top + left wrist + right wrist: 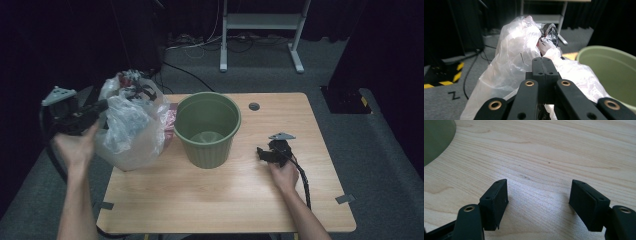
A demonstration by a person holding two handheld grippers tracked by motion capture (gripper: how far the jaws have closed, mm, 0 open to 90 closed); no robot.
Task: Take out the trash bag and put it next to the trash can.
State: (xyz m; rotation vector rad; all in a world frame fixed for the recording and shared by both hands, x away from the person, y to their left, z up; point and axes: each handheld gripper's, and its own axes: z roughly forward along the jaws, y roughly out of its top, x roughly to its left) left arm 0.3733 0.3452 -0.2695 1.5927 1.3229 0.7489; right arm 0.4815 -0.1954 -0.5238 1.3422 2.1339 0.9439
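Left claw (543, 65): clenched, its two black jaws pressed flat together on a fold of the clear plastic bag (511, 65), held up off the left edge of the tabletop (225, 195).
Bag: bulging, crumpled, hanging just ahead of and below the left claw (100, 106); its gathered mouth with dark and red scraps points up and away from that claw, long axis roughly upright, leaning toward the bin.
Bin: green ribbed bucket (207, 129), upright, mouth open, just beyond the bag (131, 125) on the side away from the left claw; the two look to be touching.
Right claw (539, 202): released, jaws wide apart with bare wood between them, resting low on the tabletop (554, 152), bin wall off to its left.
Writing: a "Z" marked on the grey floor (453, 95) beside yellow-black hazard tape (441, 77); no readable label on the bag.
Open room: bare wood ahead of the right claw (264, 152) and on the person's side of it.
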